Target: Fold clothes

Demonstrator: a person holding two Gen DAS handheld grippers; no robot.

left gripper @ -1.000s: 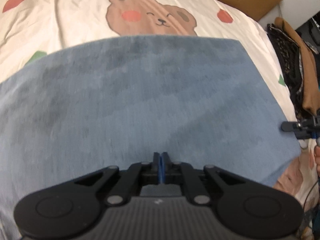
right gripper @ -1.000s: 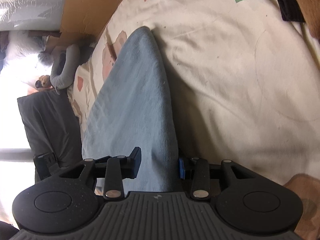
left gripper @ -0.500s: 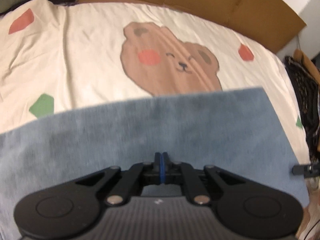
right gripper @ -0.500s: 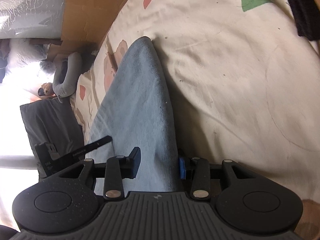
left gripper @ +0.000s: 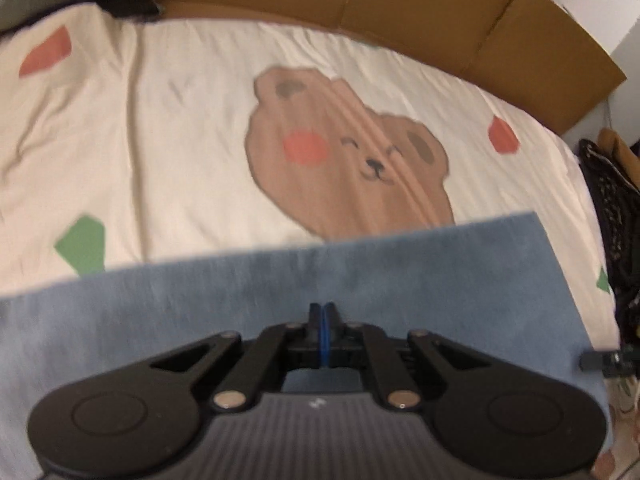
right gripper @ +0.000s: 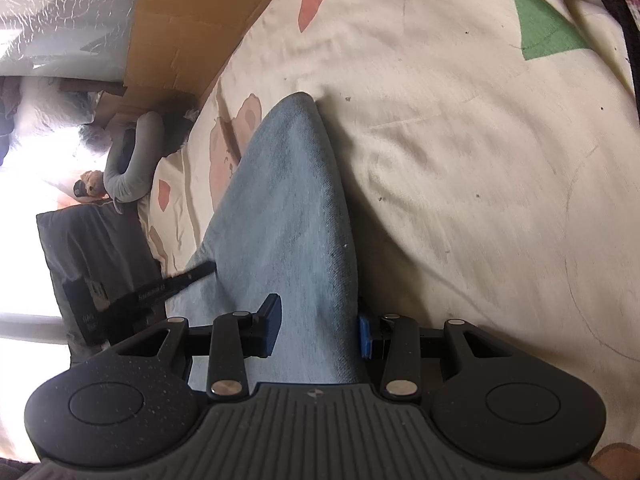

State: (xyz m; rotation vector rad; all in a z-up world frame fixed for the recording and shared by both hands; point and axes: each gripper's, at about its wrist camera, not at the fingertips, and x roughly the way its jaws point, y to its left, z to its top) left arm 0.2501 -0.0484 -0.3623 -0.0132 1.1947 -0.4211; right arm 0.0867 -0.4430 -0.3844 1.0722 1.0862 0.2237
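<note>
A blue cloth [left gripper: 400, 276] lies flat on a cream bedsheet [left gripper: 180, 140] with a bear print [left gripper: 352, 160]. My left gripper [left gripper: 322, 312] sits over the cloth's near part with its fingers pressed together; whether cloth is pinched between them is hidden. In the right wrist view the same cloth [right gripper: 288, 216] runs between the jaws of my right gripper [right gripper: 316, 320], which stand apart on either side of it. The left gripper's fingers [right gripper: 192, 276] show at the cloth's left edge there. The right gripper's tip [left gripper: 604, 360] shows at the cloth's right edge.
Brown cardboard [left gripper: 400, 12] stands along the far edge of the bed. Dark and brown clothes [left gripper: 616, 216] are piled at the right. A grey pillow [right gripper: 96, 256] and a grey curved cushion [right gripper: 132, 160] lie at the left in the right wrist view.
The left gripper has drawn back toward the near side, so more bedsheet and the whole bear show beyond the cloth's far edge. The right gripper has kept its place around the cloth.
</note>
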